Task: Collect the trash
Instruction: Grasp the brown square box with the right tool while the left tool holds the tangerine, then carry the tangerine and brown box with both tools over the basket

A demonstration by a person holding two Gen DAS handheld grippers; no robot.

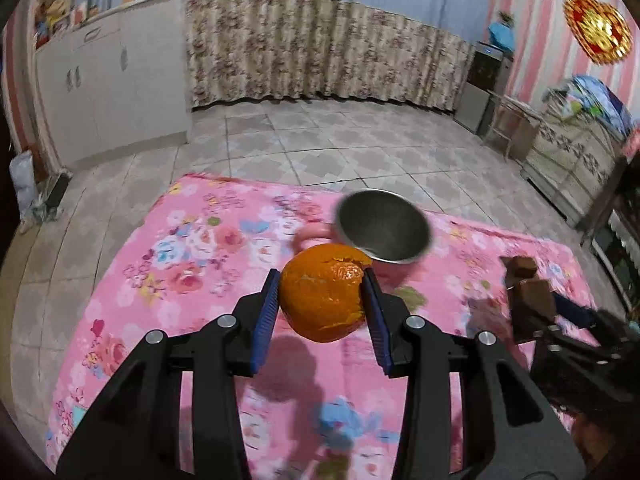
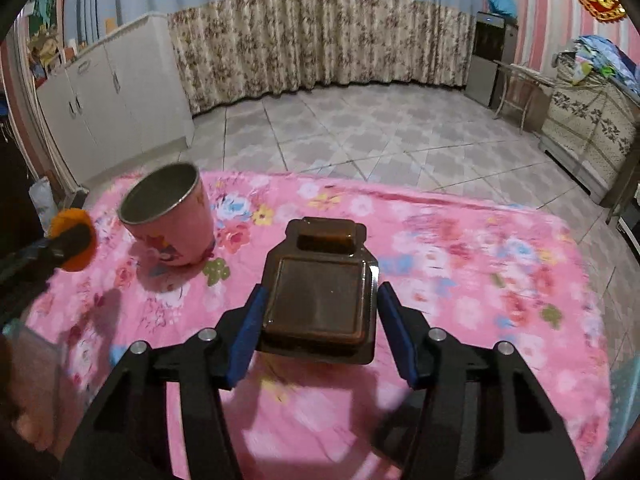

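We hold a torn, round orange peel (image 1: pixel 324 300) clamped in the left gripper (image 1: pixel 322 308), raised over the pink floral tablecloth (image 1: pixel 192 264). The pink steel-lined cup (image 1: pixel 382 228) lies just ahead, slightly right — mouth tilted toward us. The right gripper (image 2: pixel 318 320) pinches a brown plastic blister tray (image 2: pixel 320 292), long axis pointing forward; the left seems nearer the cup.

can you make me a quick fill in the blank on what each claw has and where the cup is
The left claw is closed on a piece of ____ peel.
The right claw holds a brown plastic ____.
The pink cup stands on the floral ____, empty inside.
In the right wrist view the cup stands to the ____ of the held tray.

Missing words: orange; tray; cloth; left
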